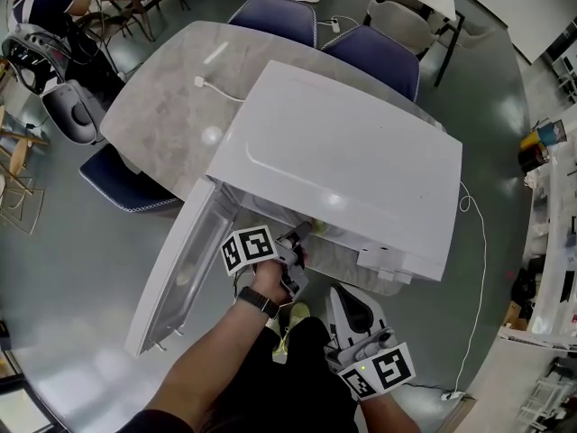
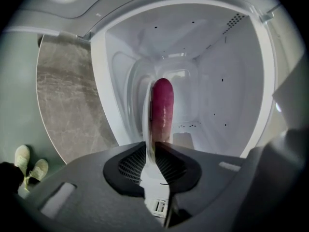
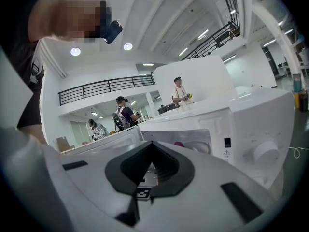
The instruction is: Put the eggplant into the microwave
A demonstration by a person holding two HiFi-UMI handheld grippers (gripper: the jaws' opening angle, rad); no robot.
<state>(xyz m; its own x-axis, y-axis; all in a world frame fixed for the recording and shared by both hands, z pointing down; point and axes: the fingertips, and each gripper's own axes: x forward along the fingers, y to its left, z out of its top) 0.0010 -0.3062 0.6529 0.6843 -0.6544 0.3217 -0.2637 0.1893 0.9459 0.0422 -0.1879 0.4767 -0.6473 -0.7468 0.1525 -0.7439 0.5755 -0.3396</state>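
Note:
The white microwave (image 1: 361, 161) stands on a grey marble table (image 1: 162, 124) with its door (image 1: 185, 269) swung open to the left. My left gripper (image 1: 296, 242) is at the mouth of the opening, shut on a purple eggplant (image 2: 162, 105). In the left gripper view the eggplant sticks out past the jaws into the white cavity (image 2: 227, 81), above a clear glass dish (image 2: 186, 88). My right gripper (image 1: 350, 303) hangs back, lower right of the opening, with its jaws shut and nothing in them (image 3: 153, 170). It faces the microwave's control panel (image 3: 256, 149).
Two blue chairs (image 1: 279, 16) (image 1: 379, 57) stand behind the table and another (image 1: 117, 183) at its left. A white cable (image 1: 216, 88) lies on the tabletop and a power cord (image 1: 473, 287) hangs at the right. People stand in the background (image 3: 181, 93).

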